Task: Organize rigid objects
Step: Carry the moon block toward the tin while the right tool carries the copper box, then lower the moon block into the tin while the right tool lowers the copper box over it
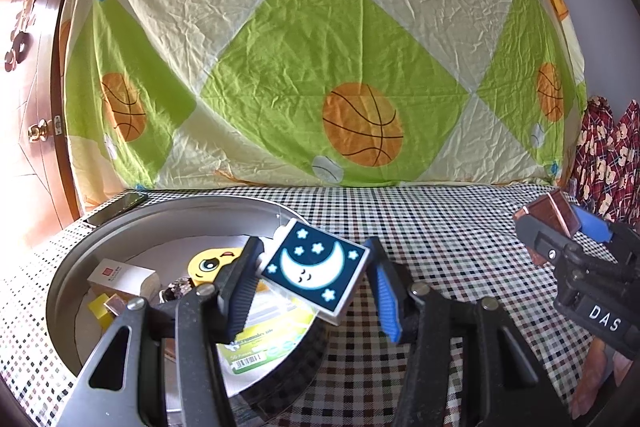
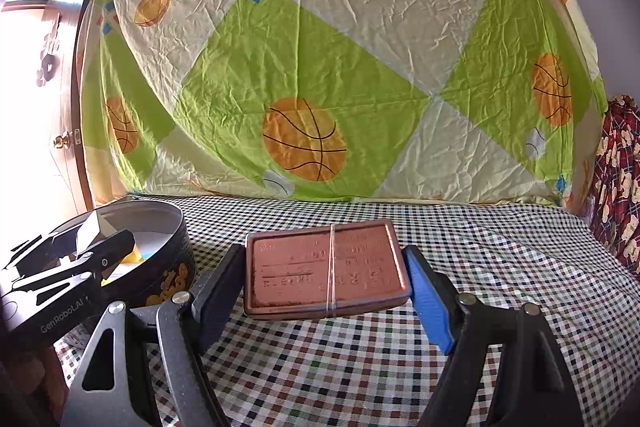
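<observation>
Left gripper (image 1: 314,287): fingers (image 1: 242,287) clamped on opposite edges of a moon box (image 1: 316,273), held tilted over the near rim of a round tin (image 1: 72,267), above the contents. Inside the tin: white box (image 1: 122,277), yellow emoji piece (image 1: 208,261), yellow block (image 1: 98,307), green-labelled packet (image 1: 272,343). Phone (image 1: 116,209) lying on the checked cloth (image 1: 440,227) just behind the tin. Right gripper (image 2: 326,267): fingers (image 2: 428,295) closed on the short sides of a copper-coloured case (image 2: 326,267) bound with a rubber band (image 2: 331,267), case level, lifted off the cloth, well right of the tin. Both grippers pointing toward the basketball-print sheet (image 2: 320,67) hung behind the table. Wooden door (image 1: 28,107) at left; red patterned fabric (image 2: 618,167) at right.
</observation>
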The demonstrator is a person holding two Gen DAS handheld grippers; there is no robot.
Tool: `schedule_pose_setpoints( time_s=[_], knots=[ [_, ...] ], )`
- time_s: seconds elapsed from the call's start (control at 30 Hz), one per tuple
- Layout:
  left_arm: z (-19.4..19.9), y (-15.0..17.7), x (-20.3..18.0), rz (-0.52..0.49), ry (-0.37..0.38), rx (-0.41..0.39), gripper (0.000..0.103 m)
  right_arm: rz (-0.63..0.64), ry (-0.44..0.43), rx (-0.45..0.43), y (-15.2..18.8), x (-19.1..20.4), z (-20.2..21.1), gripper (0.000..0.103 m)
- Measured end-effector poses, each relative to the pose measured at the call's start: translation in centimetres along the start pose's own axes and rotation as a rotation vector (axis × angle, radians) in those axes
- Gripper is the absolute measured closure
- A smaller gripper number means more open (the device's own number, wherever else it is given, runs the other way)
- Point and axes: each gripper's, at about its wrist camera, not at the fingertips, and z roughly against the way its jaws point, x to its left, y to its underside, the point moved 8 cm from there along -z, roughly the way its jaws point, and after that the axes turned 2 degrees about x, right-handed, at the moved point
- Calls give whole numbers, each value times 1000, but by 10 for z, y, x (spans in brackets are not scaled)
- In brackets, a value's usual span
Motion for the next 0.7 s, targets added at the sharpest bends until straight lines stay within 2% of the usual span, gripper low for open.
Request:
schedule_pose_setpoints(
  time_s=[0.7],
  knots=[
    [8, 3, 27, 29, -41, -1, 52, -1, -56, 9, 1, 35, -3, 23]
  ],
)
